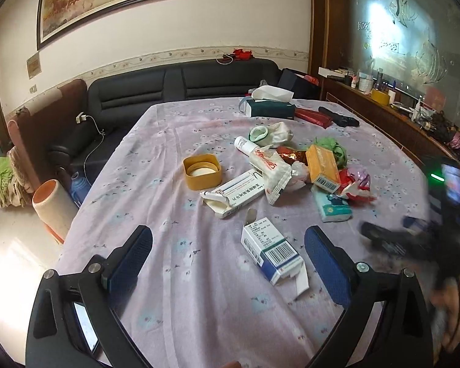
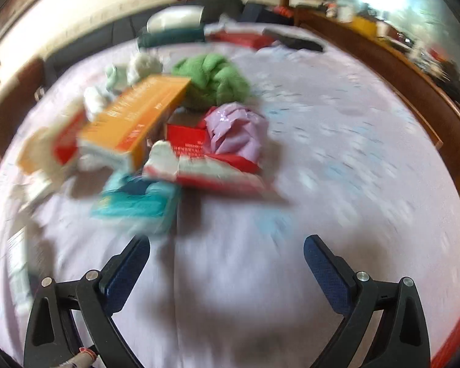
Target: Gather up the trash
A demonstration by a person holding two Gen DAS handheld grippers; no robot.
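The left gripper (image 1: pixel 228 242) hangs over the near part of a table covered with a lilac flowered cloth (image 1: pixel 174 276), its 2 blue-padded jaws spread wide apart with nothing between them. Just ahead of it, close to the right jaw, a white and blue medicine box (image 1: pixel 271 253) lies on the cloth with its end flap torn open. Farther out is a longer white carton (image 1: pixel 234 193), also open at 1 end, and to its left a yellow square tub (image 1: pixel 202 171). Behind these sits the main heap of trash: a white tube (image 1: pixel 245 145), crumpled white wrappers (image 1: pixel 273 171), an orange box (image 1: pixel 322 167), a green rag (image 1: pixel 335 147), a red packet (image 1: pixel 357 188) and a teal tissue pack (image 1: pixel 332 210) nearest the right side. At the far edge stands a dark green tissue box (image 1: pixel 271 109).

The right gripper (image 2: pixel 227 245) appears heavily blurred. Its jaws are also wide apart and hold nothing. In front of it lie the teal tissue pack (image 2: pixel 138 205), the red packet (image 2: pixel 199 159), a lilac crumpled bag (image 2: pixel 236 132), the orange box (image 2: pixel 135 119) and the green rag (image 2: pixel 214 79).
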